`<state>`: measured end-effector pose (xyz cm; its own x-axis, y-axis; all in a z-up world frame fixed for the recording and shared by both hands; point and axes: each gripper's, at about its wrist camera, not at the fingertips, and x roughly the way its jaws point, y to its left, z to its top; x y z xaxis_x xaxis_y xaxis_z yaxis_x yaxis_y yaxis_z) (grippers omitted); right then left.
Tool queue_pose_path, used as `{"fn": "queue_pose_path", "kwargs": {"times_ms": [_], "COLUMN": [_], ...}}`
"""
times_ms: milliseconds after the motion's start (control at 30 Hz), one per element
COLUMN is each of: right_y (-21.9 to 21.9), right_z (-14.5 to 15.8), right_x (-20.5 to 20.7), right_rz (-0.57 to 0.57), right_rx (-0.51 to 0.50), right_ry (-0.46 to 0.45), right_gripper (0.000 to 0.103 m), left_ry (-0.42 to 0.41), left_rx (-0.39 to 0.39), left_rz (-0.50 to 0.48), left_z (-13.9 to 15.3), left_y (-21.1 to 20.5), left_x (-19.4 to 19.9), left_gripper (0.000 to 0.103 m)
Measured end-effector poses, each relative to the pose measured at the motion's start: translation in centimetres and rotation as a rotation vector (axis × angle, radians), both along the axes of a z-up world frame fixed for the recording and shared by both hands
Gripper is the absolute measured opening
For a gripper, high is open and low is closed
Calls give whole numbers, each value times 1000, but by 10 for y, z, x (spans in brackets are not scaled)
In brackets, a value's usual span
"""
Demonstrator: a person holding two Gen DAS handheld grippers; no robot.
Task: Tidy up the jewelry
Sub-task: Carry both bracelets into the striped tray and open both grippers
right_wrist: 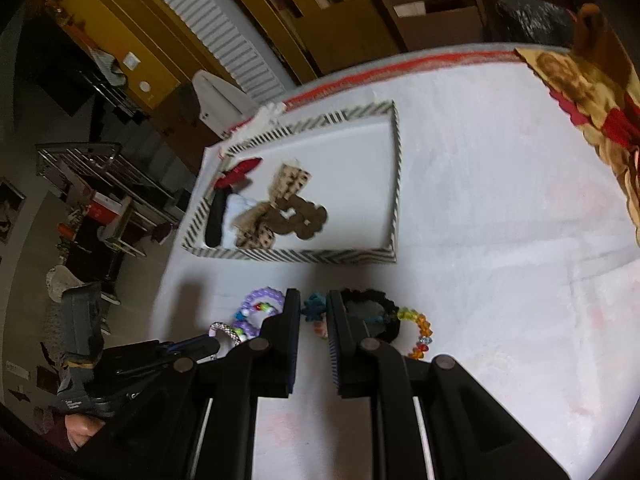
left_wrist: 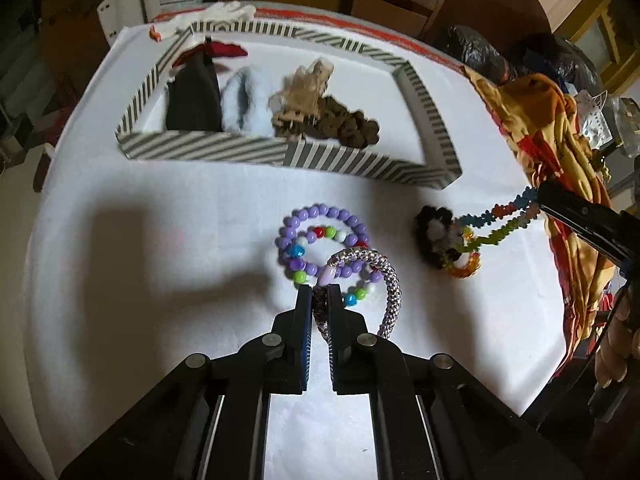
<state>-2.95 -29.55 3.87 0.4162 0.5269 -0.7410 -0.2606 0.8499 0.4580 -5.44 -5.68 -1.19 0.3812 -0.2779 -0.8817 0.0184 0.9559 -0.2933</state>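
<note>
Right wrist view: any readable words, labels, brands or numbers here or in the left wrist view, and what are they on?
No text can be read in either view.
Left tongs' handle, seen at lower left of the right wrist view: a small white print, too small and blurred to read.
Red box on the shelf at left: a pale label, unreadable.
Striped tray, purple bead bracelet and braided bracelet: no lettering visible.

Pretty dim indoor light, the white tablecloth point(left_wrist: 160, 240) is the only bright bit with a big soft shadow point(left_wrist: 132, 248) left of centre, the striped tray point(left_wrist: 208, 151) and stuff in it look motion-smeared, and the fisheye bends and blacks out the edges in both views.
</note>
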Motion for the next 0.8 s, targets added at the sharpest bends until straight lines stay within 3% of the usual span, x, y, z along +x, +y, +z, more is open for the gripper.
{"fn": "queue_pose_path", "kwargs": {"times_ms": [467,800], "right_y": [-1,13], "right_z": [37,46], "right_x": [4,37], "right_rz": [14,6], "right_rx": [-22,-65], "right_ry": [-80,-105], "right_gripper": [13,13], "left_ry": [-75,-126], "left_rx": [53,113], "left_rz": [9,43], "left_z": [39,59], "left_y": [-3,19], "left_x": [16,78], "left_gripper": [0,0]}}
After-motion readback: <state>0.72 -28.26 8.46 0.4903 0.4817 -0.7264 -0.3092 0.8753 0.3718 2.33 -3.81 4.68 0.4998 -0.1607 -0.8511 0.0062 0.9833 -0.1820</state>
